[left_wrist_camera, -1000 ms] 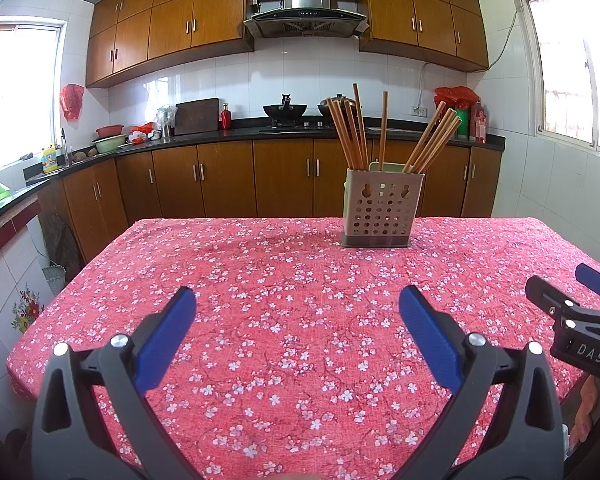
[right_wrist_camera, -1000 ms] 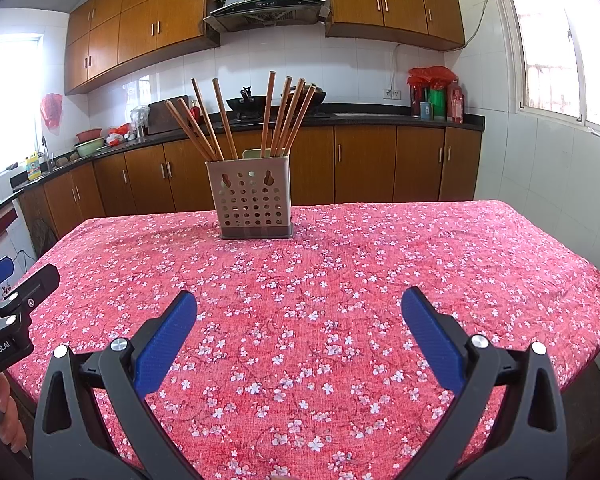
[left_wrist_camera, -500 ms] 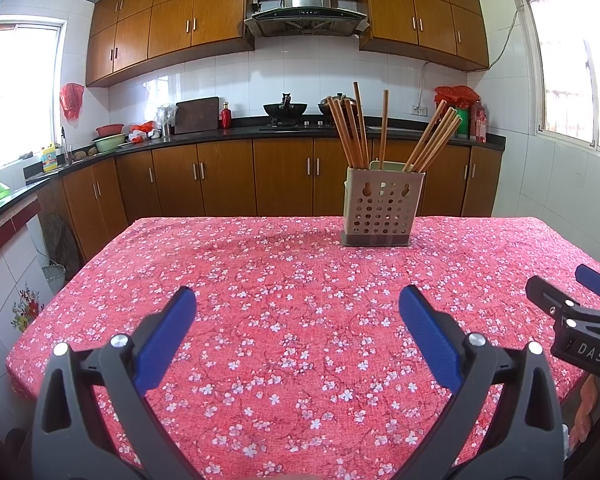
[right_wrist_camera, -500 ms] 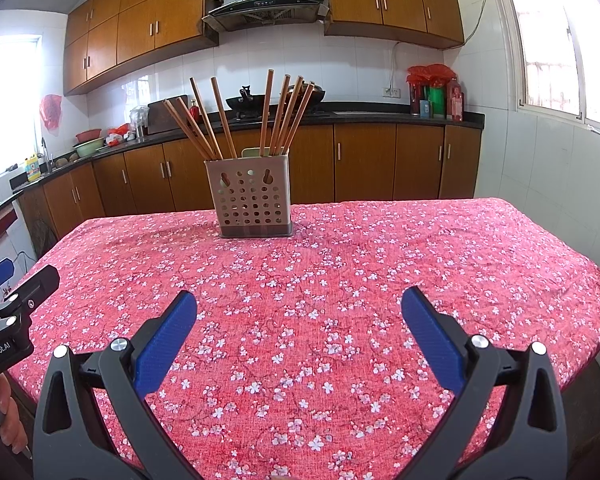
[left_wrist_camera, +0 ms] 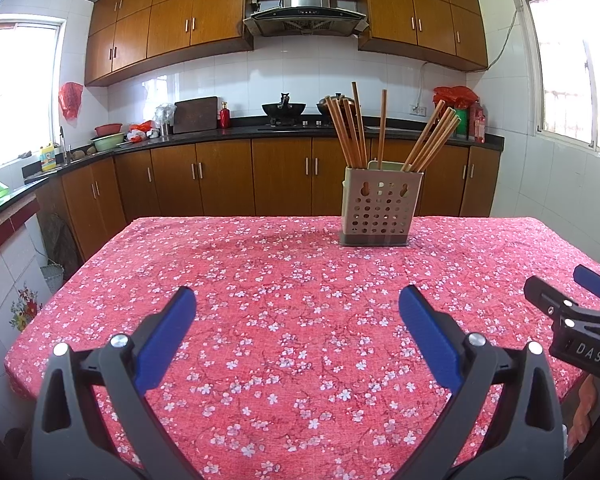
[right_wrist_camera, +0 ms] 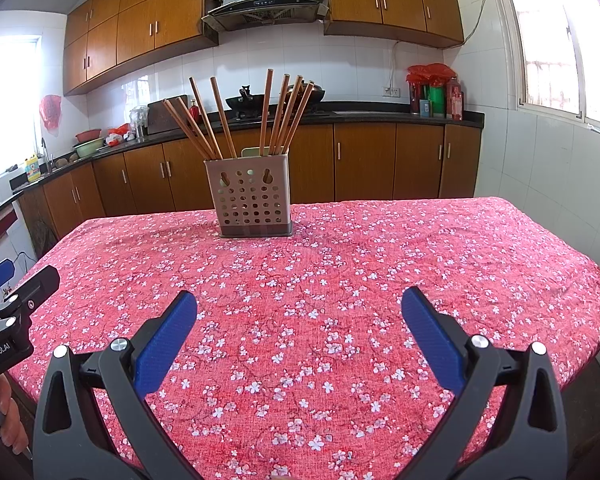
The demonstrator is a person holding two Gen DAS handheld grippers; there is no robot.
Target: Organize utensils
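At twelve o'clock on the floral tablecloth (right_wrist_camera: 340, 280), the perforated holder (right_wrist_camera: 250, 200) stands upright with chopsticks (right_wrist_camera: 236, 116) fanned in two groups. The left gripper (left_wrist_camera: 298, 312) and the right gripper (right_wrist_camera: 300, 312) hover empty, jaws wide, well short of it. Judged best: approach high, close on one stick near its top, lift straight up.

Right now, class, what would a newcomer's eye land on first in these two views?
First, the red floral tablecloth filling the foreground. Then the perforated utensil holder standing alone toward its far edge, wooden chopsticks fanning out of it. Both open grippers, left and right, frame the bottom.
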